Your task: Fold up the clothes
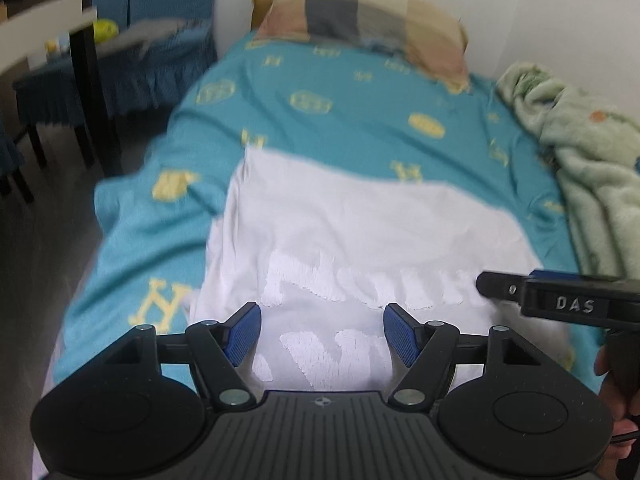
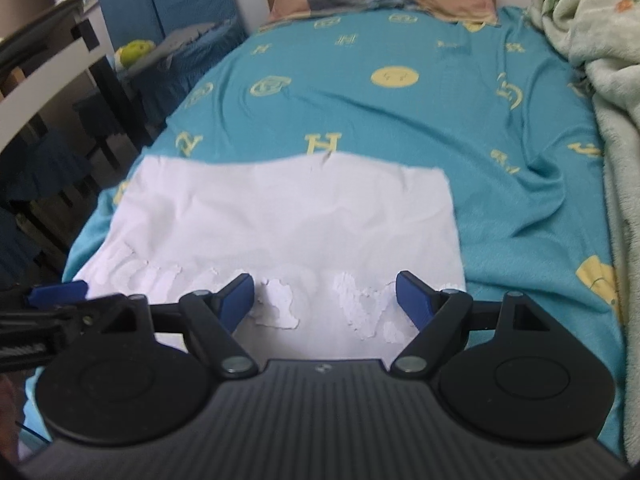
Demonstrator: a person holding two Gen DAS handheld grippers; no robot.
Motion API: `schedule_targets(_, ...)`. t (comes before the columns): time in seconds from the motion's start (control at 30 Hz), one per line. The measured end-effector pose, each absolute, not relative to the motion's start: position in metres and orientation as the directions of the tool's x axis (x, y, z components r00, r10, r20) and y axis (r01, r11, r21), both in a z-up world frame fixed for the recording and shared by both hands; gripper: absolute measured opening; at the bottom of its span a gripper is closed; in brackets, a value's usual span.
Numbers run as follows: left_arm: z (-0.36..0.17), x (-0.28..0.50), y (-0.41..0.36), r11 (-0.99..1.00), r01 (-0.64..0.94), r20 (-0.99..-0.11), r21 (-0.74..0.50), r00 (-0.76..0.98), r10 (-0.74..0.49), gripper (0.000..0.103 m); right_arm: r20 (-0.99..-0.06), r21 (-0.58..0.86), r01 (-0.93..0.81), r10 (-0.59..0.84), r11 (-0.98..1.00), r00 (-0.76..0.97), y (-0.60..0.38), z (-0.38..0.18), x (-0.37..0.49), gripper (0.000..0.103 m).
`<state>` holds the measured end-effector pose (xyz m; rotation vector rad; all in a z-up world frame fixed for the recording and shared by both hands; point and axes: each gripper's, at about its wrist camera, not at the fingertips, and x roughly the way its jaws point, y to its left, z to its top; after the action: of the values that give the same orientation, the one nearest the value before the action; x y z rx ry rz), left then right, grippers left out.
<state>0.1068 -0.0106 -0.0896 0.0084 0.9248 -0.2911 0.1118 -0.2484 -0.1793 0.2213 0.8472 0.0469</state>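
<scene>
Left gripper and right gripper both spread, empty, over shirt. Shirt flat on bed; pillow beyond, blanket right, chair left.

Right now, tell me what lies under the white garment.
The white garment lies flat on the teal bedsheet, which shows around its far and side edges. Whatever sits directly beneath the cloth is covered, as is its near edge behind the grippers.
</scene>
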Motion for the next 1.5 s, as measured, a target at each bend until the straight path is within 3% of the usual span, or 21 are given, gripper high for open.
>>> schedule_targets(0.43, -0.081, 0.097, -0.009, 0.965, 0.226, -0.793, -0.131, 0.56, -0.239, 0.071, -0.751, 0.226, 0.052, 0.14, 0.973, 0.645, -0.249, -0.185, 0.115, 0.081)
schedule_targets(0.7, -0.074, 0.064, 0.018, 0.927, 0.03, -0.789, -0.373, 0.515, -0.335, 0.081, -0.732, 0.307, 0.103, 0.166, 0.946, 0.661, -0.265, -0.179, 0.108, 0.079)
schedule_targets(0.8, -0.093, 0.065, 0.029, 0.855, -0.066, -0.786, -0.515, 0.434, -0.44, 0.081, -0.718, 0.362, 0.136, 0.182, 0.922, 0.672, -0.273, -0.175, 0.103, 0.08)
schedule_targets(1.03, -0.132, 0.087, 0.046, 0.722, -0.26, -0.745, -0.64, 0.439, -0.502, 0.081, -0.632, 0.584, 0.17, 0.313, 0.794, 0.71, -0.283, -0.157, 0.081, 0.08)
schedule_targets(1.13, -0.135, 0.09, 0.054, 0.672, -0.296, -0.715, -0.678, 0.476, -0.512, 0.074, -0.585, 0.707, 0.19, 0.412, 0.682, 0.699, -0.277, -0.162, 0.07, 0.081)
schedule_targets(1.37, -0.134, 0.089, 0.068, 0.587, -0.32, -0.654, -0.744, 0.526, -0.543, 0.032, -0.485, 0.874, 0.354, 0.57, 0.332, 0.663, -0.252, -0.208, 0.052, 0.082)
schedule_targets(1.5, -0.12, 0.087, 0.068, 0.563, -0.267, -0.603, -0.782, 0.553, -0.575, 0.026, -0.453, 0.878, 0.44, 0.622, 0.188, 0.638, -0.239, -0.237, 0.052, 0.082)
